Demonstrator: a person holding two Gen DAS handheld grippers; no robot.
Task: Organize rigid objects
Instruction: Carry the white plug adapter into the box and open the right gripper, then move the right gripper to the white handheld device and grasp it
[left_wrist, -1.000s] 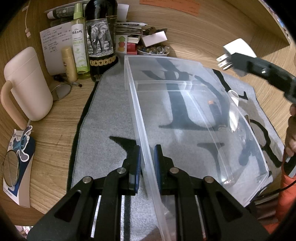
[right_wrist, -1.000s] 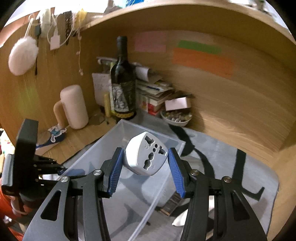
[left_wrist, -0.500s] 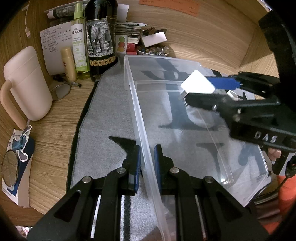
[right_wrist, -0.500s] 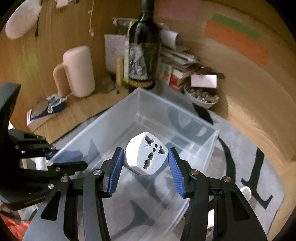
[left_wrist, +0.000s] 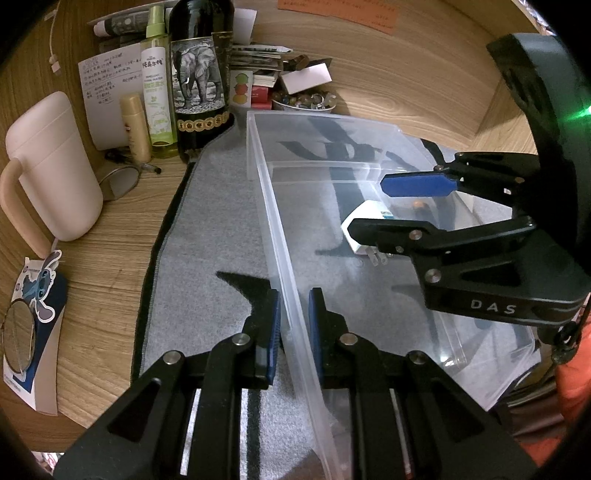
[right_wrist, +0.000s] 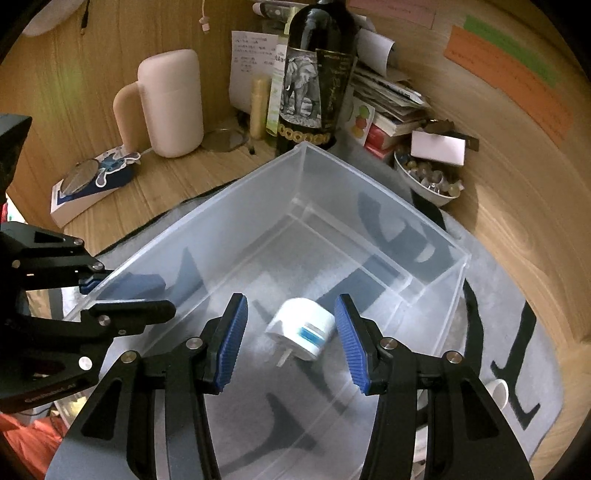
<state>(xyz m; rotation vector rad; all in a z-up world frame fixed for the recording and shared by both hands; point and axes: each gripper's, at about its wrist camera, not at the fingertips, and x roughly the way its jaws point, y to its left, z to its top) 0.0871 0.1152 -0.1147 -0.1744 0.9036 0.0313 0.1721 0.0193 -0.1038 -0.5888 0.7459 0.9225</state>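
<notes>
Adapter (right_wrist: 303, 328), white with a blue mark and its prongs toward 7 o'clock, was low inside the clear bin (right_wrist: 351, 199), slightly blurred, so it could not be told whether it rested on the floor. The right claw (right_wrist: 291, 300) hung above it with its blue pads standing moderately wide, one at 9 o'clock and one at 3 o'clock of the adapter, neither touching it. The left claw (left_wrist: 293, 295) was clamped narrow on the bin's long wall, one pad outside and one inside. The bin sat on a grey mat (left_wrist: 207, 258) with black letters, spread over the wooden worktop (left_wrist: 110, 258). In the right wrist view a dark bottle (right_wrist: 314, 92) stood just beyond the bin at 12 o'clock, a pale mug (right_wrist: 170, 103) at 10 o'clock, and a bowl (right_wrist: 428, 181) of small bits at 2 o'clock.
</notes>
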